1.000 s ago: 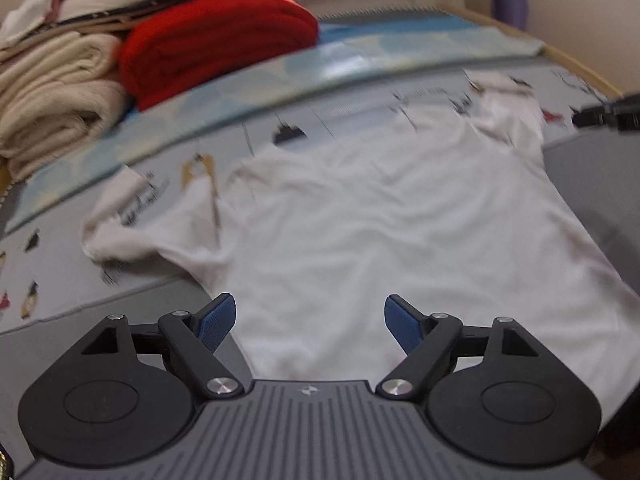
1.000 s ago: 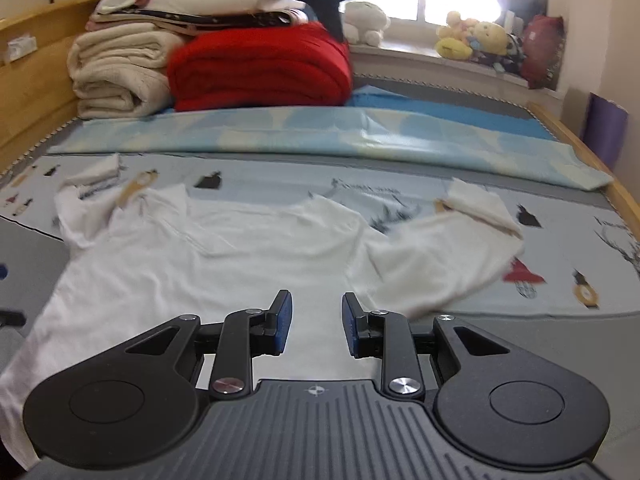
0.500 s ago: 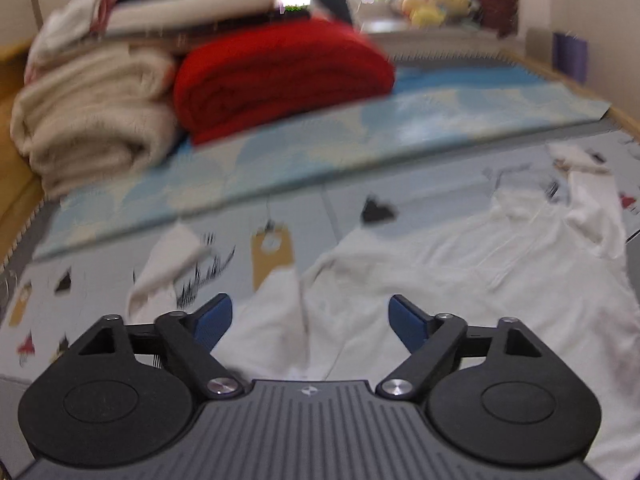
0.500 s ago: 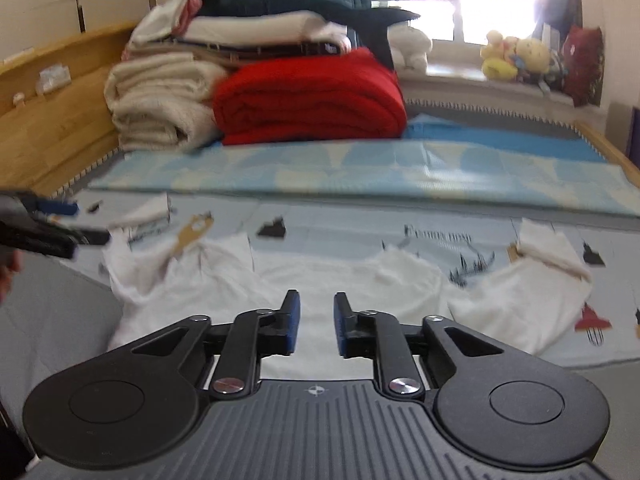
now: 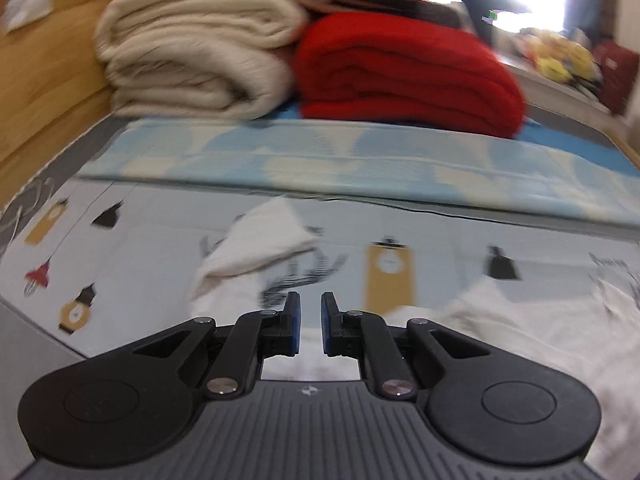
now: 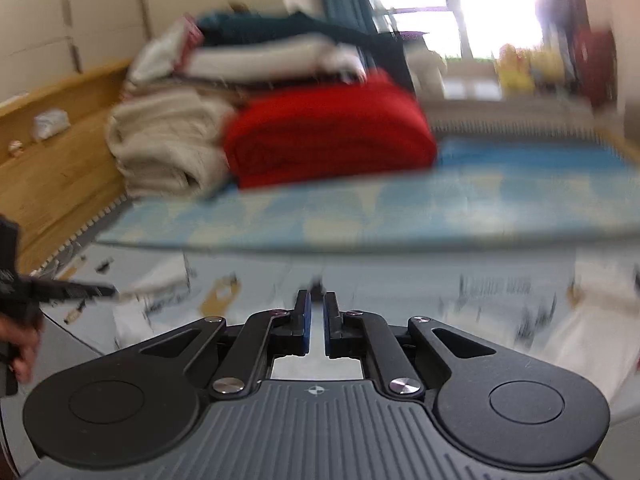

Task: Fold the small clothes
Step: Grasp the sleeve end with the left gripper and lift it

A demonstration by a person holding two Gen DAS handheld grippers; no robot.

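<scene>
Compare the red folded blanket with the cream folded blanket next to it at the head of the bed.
The red blanket is bright red; the cream blanket is pale off-white. In the left wrist view the red one sits to the right, the cream one to the left against the wooden bed frame. The cream one carries most of the stacked clothes; the stack only partly overlaps the red. Both are thick, folded in layers, and touch side by side.

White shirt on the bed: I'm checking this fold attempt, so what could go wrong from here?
The left claw and right claw have just been closing with no cloth visibly between them, so they may miss the white shirt. Its sleeve lies crumpled, so a fold could trap wrinkles.
</scene>
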